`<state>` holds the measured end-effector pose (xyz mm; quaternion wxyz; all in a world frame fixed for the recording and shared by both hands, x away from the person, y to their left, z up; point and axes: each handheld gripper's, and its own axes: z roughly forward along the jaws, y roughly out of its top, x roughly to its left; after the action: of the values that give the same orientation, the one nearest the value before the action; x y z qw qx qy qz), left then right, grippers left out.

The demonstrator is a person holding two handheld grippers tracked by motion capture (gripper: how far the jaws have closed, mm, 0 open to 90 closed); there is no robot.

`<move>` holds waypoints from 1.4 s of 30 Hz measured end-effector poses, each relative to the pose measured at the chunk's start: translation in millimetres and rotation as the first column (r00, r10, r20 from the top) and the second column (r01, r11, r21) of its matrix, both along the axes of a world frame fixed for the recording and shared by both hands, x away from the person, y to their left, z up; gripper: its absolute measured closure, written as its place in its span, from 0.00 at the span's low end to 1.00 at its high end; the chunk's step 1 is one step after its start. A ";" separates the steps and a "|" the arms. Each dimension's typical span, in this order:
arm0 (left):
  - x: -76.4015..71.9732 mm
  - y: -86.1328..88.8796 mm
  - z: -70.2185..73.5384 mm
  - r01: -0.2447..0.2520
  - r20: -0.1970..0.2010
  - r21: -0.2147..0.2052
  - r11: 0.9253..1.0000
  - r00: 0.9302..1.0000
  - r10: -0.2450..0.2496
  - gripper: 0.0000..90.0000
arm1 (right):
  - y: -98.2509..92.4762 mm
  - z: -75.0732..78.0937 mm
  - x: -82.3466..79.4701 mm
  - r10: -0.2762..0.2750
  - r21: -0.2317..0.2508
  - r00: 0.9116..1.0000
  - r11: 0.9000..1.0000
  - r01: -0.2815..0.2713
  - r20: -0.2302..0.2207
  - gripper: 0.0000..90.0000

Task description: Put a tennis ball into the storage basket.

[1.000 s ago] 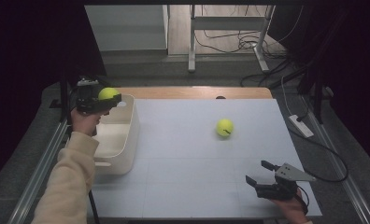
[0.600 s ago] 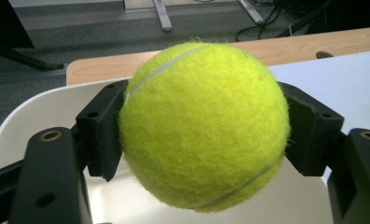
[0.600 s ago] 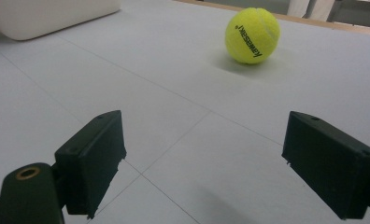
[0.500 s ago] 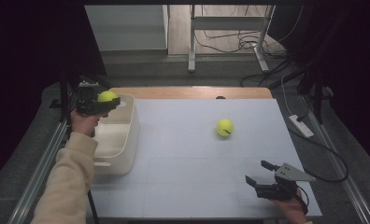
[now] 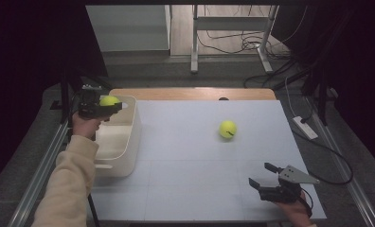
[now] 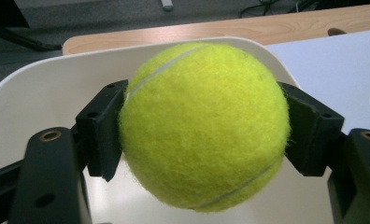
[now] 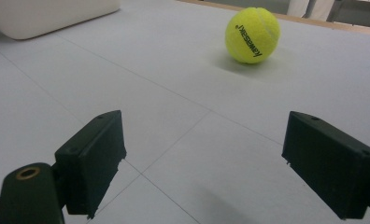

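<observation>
Surface (image 5: 185, 156): the pale, grid-lined top I work over; it lies under both pairs of fingers and carries everything below.

Bin (image 5: 124, 142): a white, open-topped container at the left side of the surface. It sits directly beneath the left fingers; in the left gripper view its curved far wall (image 6: 57, 84) rises behind them.

Left gripper (image 5: 111, 105): I hold it above the far end of the bin. Its 2 fingers (image 6: 101, 126) are clamped on the held tennis ball (image 6: 204, 126), 1 pad pressing each side, with the ball bulging above and below them. In the high view that ball (image 5: 108, 100) shows at the fingertips, over the bin's opening.

Right gripper (image 5: 268, 176): I hold it near the front right corner of the surface. Its 2 fingers (image 7: 96, 158) stand wide apart with nothing between them, low over bare surface.

Loose tennis ball (image 5: 227, 128): it rests on the surface well ahead of the right fingers and apart from them. In the right gripper view it (image 7: 252, 35) lies beyond the gap between them, printed lettering facing the camera.
</observation>
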<state>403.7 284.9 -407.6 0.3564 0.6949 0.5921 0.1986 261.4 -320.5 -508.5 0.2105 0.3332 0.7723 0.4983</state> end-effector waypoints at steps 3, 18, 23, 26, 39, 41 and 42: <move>0.0 0.2 0.0 -0.003 -0.005 0.002 1.000 1.000 0.003 0.29 | -0.1 -0.1 0.1 -0.001 0.000 1.000 1.000 0.001 -0.001 0.14; -7.2 -9.5 10.8 0.001 0.057 0.013 1.000 0.998 -0.001 0.16 | 0.2 -0.1 0.1 0.000 -0.003 1.000 1.000 0.000 -0.001 0.14; -10.0 -10.9 12.7 0.024 0.066 -0.001 1.000 0.998 -0.024 0.15 | -0.2 -0.2 0.1 -0.001 0.000 1.000 1.000 0.001 0.000 0.14; -13.2 -12.3 15.3 0.049 0.086 -0.016 0.999 0.995 -0.047 0.15 | -0.4 -0.2 0.1 -0.003 -0.001 1.000 1.000 0.003 -0.001 0.14; -31.0 -25.1 29.6 0.161 0.154 -0.079 0.984 0.977 -0.147 0.15 | -0.7 0.5 2.9 -0.004 0.017 1.000 1.000 0.004 -0.003 0.14; -32.9 -27.3 30.2 0.171 0.164 -0.087 0.981 0.974 -0.155 0.15 | -0.4 0.4 3.3 0.000 0.014 1.000 1.000 0.000 -0.005 0.14; -34.7 -28.8 30.6 0.182 0.171 -0.097 0.979 0.972 -0.163 0.15 | -0.1 0.2 3.6 0.000 0.010 1.000 1.000 0.000 -0.004 0.14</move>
<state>369.0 256.2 -377.0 0.4578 0.7042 0.5086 0.1893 265.1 -320.6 -508.3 0.2073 0.3355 0.7702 0.5013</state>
